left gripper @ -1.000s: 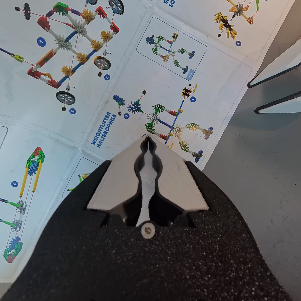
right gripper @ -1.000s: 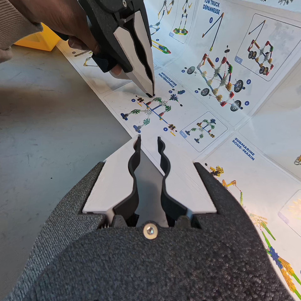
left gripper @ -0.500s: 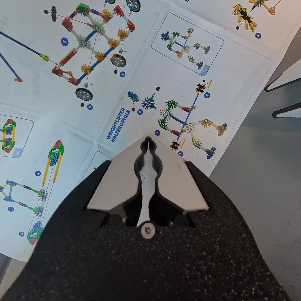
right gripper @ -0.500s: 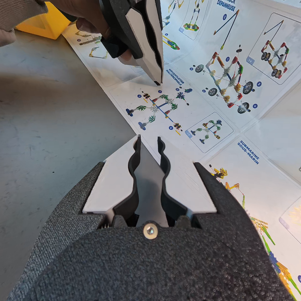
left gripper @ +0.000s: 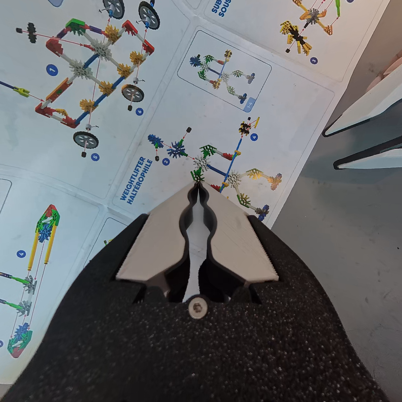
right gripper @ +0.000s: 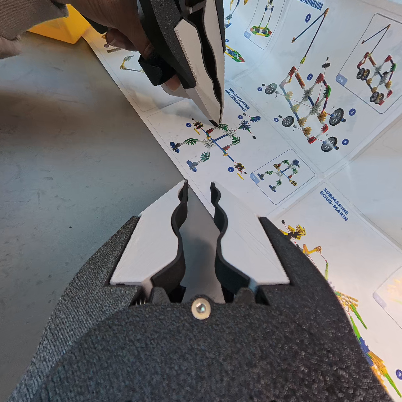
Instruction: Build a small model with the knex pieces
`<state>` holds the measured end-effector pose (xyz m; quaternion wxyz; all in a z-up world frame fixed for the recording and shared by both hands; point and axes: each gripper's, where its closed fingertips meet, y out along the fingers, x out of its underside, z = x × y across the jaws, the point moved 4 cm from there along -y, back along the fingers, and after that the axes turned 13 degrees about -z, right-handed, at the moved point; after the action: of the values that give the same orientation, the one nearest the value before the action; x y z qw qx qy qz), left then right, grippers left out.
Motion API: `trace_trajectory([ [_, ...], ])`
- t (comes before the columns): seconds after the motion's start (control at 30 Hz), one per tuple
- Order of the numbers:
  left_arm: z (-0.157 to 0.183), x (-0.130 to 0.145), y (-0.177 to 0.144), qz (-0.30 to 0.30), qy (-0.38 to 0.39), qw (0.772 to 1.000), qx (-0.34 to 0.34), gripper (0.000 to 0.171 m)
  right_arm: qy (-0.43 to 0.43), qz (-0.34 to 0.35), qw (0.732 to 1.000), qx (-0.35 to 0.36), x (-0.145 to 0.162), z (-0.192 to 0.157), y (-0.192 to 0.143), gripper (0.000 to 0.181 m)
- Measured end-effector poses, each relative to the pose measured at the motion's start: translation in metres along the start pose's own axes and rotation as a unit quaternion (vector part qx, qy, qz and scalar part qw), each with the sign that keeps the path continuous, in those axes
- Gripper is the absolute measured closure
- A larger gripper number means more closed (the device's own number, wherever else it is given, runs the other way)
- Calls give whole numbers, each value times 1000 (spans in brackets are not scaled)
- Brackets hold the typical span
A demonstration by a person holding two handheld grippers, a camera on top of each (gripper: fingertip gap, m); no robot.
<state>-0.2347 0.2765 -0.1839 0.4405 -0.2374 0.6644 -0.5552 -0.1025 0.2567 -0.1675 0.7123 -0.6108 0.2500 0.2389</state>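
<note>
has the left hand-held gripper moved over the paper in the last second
Yes. In the right wrist view the left hand-held gripper has slid rightward along the instruction sheet, with its shut tip now at the printed green connector.

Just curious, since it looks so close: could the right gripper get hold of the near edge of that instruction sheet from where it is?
Probably yes. The right gripper is open, right at the instruction sheet edge, with nothing between. The sheet lies flat on the grey table, though, so pinching it may be awkward.

Both grippers: grainy black bodies, white fingers [right gripper: 152,243] lined with wavy black pads, one silver screw [right gripper: 200,308].
</note>
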Motion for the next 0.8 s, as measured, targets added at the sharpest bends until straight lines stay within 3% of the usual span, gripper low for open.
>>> trace_trajectory([
  [0.67, 1, 0, 1, -4, 10, 1000, -16, 171, -23, -14, 1000, 3, 2, -5, 4, 162],
  [0.8, -10, -4, -6, 7, 7, 998, -66, 171, -17, -10, 1000, -1, 2, -4, 3, 162],
])
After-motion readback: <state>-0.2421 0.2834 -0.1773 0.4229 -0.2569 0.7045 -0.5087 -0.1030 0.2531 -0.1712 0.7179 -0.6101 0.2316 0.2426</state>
